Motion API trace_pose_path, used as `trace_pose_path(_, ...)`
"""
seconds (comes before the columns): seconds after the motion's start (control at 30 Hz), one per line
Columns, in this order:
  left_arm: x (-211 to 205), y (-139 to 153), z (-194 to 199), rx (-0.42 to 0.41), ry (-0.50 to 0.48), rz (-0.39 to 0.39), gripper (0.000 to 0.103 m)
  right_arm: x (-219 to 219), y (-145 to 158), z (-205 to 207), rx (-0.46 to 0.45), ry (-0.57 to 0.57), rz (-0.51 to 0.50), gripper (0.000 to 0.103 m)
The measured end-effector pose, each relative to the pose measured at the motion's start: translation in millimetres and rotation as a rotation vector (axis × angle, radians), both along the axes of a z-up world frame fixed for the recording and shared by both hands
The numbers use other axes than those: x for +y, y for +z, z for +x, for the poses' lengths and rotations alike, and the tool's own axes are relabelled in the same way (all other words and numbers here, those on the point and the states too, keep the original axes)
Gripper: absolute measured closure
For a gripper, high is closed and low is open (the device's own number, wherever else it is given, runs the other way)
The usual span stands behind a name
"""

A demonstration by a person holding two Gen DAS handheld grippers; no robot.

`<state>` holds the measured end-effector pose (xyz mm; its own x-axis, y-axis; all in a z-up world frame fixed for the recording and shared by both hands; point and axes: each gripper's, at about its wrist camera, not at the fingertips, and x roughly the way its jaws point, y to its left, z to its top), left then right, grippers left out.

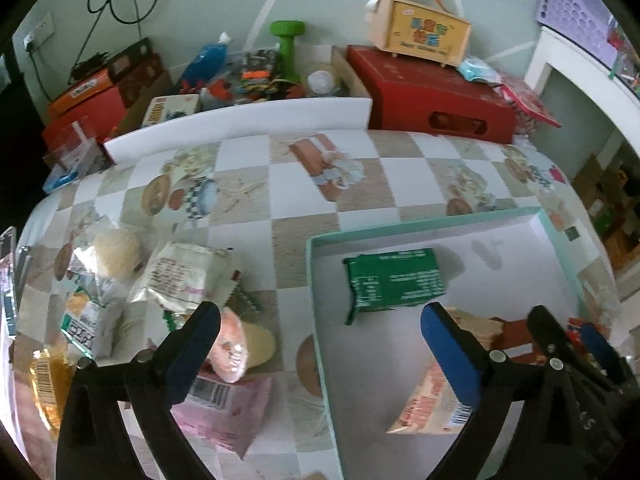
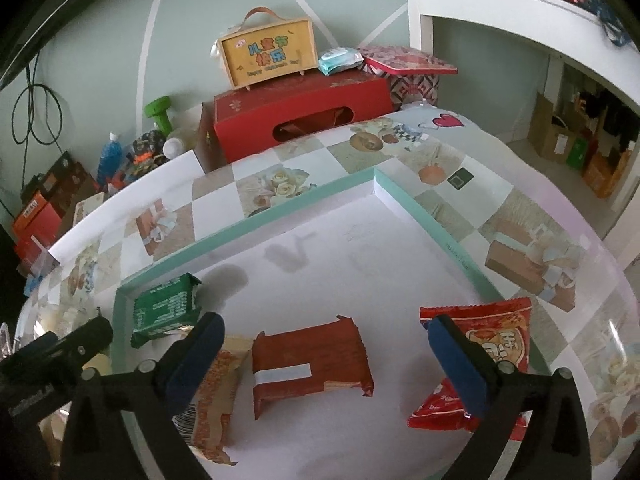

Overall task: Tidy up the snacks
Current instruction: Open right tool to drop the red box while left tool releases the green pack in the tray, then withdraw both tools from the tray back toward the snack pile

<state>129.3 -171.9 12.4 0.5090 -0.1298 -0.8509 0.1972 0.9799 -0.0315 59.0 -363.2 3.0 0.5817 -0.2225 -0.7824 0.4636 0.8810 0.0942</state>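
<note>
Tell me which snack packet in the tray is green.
The green packet at the tray's far left corner; the other packets in the tray are red, brown-red or orange.

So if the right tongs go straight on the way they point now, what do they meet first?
Most likely the brown-red snack packet lying flat in the teal-rimmed box: it sits between the open right tongs. Depth is unclear, so this is a guess.

Pale green wall (image 2: 100,52), white desk (image 2: 500,4) — checked tablecloth (image 1: 360,208)

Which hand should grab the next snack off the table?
Left, probably. The open left gripper hangs beside the loose snack pile outside the box; the right gripper is over the box.
</note>
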Motion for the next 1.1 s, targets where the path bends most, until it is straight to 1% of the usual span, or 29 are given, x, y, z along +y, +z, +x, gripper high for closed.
trace_pose_path(0.1,2,-4,1,0.003,0.012,0.023,0.0,1,1,1,0.007,0.003,-0.016,0.0)
trace_pose_path(0.3,7,-7,1,0.009,0.029,0.019,0.0,1,2,0,0.01,0.003,-0.015,0.0)
trace_pose_path(0.53,12,-7,-4,0.026,0.017,0.025,0.0,1,1,0,0.02,-0.008,-0.005,0.0)
trace_pose_path(0.6,16,-5,-6,0.029,0.012,0.027,0.0,3,6,-2,0.01,-0.008,-0.013,0.0)
trace_pose_path(0.7,23,4,-10,0.021,0.0,0.031,0.0,6,22,-8,-0.053,-0.021,-0.034,0.0)
trace_pose_path(0.8,34,17,-15,0.002,0.008,0.04,0.0,11,38,-13,-0.109,-0.02,-0.037,0.0)
trace_pose_path(0.87,45,25,-20,-0.008,0.02,0.032,0.0,17,45,-14,-0.124,-0.005,-0.043,0.0)
trace_pose_path(1.1,98,40,-35,-0.015,0.1,0.005,0.0,55,59,-7,-0.125,0.102,-0.077,0.0)
